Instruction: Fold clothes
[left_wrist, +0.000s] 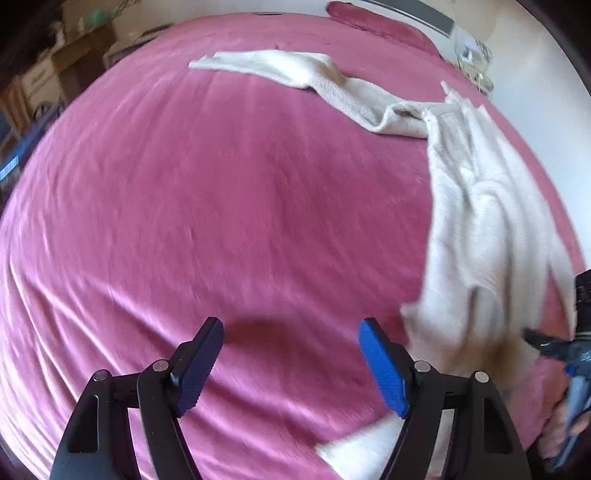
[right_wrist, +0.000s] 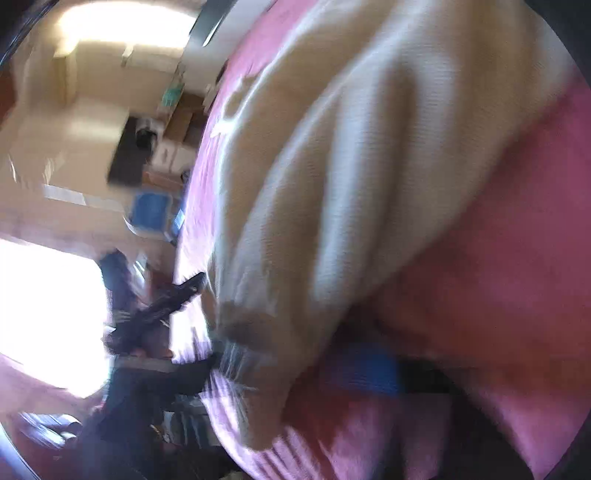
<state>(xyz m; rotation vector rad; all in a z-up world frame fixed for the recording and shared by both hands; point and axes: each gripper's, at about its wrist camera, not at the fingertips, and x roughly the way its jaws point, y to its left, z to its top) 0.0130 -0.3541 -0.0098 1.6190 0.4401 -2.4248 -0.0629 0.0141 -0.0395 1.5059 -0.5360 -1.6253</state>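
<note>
A cream knit sweater (left_wrist: 476, 206) lies across a pink bedspread (left_wrist: 229, 206), one sleeve (left_wrist: 273, 68) stretched towards the far left. Its near part rises off the bed in taut folds towards my right gripper (left_wrist: 543, 341) at the right edge. In the blurred, tilted right wrist view the sweater (right_wrist: 332, 177) fills the frame and bunches between the fingers of my right gripper (right_wrist: 280, 365), which is shut on it. My left gripper (left_wrist: 291, 354) hovers open over bare bedspread, left of the lifted cloth, nothing between its blue pads (left_wrist: 382, 373). Another bit of cream cloth (left_wrist: 354, 446) shows beneath it.
A pink pillow (left_wrist: 376, 26) lies at the head of the bed, with a cluttered bedside surface (left_wrist: 474, 55) to its right. Shelves and boxes (left_wrist: 55, 70) stand beyond the bed's left side. A bright window (right_wrist: 48, 314) glares in the right wrist view.
</note>
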